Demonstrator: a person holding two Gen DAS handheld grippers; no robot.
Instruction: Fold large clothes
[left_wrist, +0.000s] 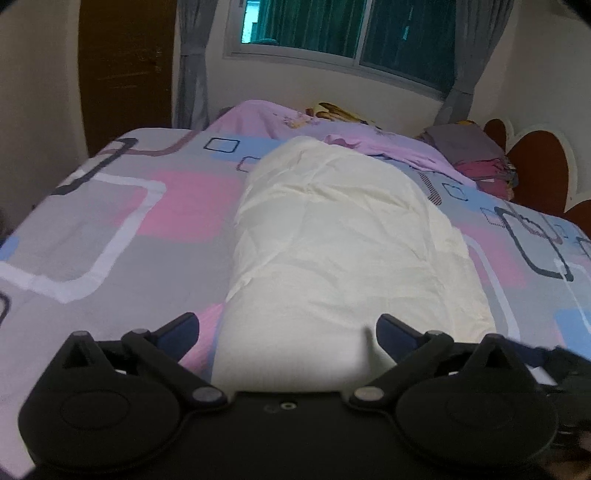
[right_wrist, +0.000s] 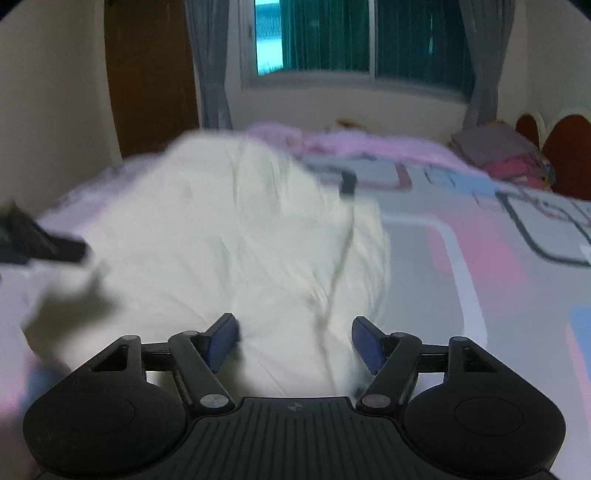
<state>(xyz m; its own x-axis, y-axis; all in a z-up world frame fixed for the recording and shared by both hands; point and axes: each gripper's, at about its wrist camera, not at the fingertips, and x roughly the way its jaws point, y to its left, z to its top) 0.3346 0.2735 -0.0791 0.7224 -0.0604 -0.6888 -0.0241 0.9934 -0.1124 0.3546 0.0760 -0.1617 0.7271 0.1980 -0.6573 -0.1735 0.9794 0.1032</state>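
The cream garment (left_wrist: 343, 236) is lying on the bed (left_wrist: 122, 229), stretched lengthwise from the near edge toward the far edge, roughly midway between the bed's left and right edges. It is already sitting as a long, narrow band with soft rounded sides, which suggests its sides are turned in and it is waiting for an end-to-end fold; what kind of garment it is cannot be told.

The left gripper (left_wrist: 288, 334) is hovering at the near end of the cloth with its jaws spread wide, one finger off the left side of the band and one over its right part, holding nothing. That straddling placement looks like a setup for pinching the near hem. The right gripper (right_wrist: 293, 343) is also standing over the near end with jaws moderately wide and empty; heavy blur in its view is making it hard to tell whether the fingers are touching the fabric. In that view the left gripper's tip is showing at the left border, so the two tools are working side by side at the same end, likely so that each can take one near corner and carry the hem evenly.

Counted: one cream garment, two grippers, one bed. Toward the far edge one pink quilt (left_wrist: 332, 125) is bunched up, and near the far right corner one pile of folded clothes (left_wrist: 476, 158) is resting by the headboard (left_wrist: 539, 162), well apart from the work.
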